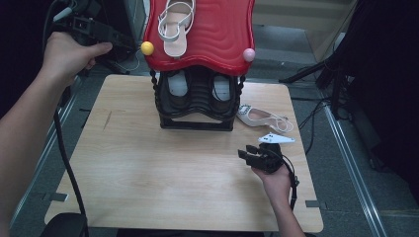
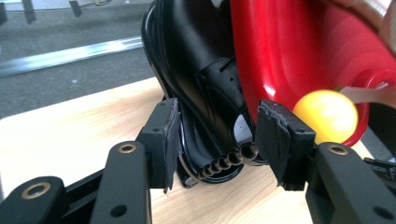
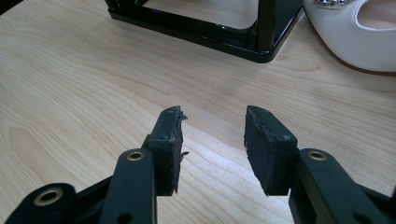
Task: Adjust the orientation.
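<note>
A shoe rack stands at the table's far middle, with a glossy red top shelf over a black lower tier. A white strappy sandal lies on the red shelf. A white heeled shoe with a jewelled toe lies on the table right of the rack. My left gripper is held high at the left, close to the yellow ball on the shelf's corner. Its jaws stand open, nothing between them. My right gripper rests low over the table's right part, open and empty.
A pink ball caps the shelf's right corner. Two pale insoles show inside the black tier. The wooden table has bare board in front of the rack. Dark stands and cables lie on the floor at the right.
</note>
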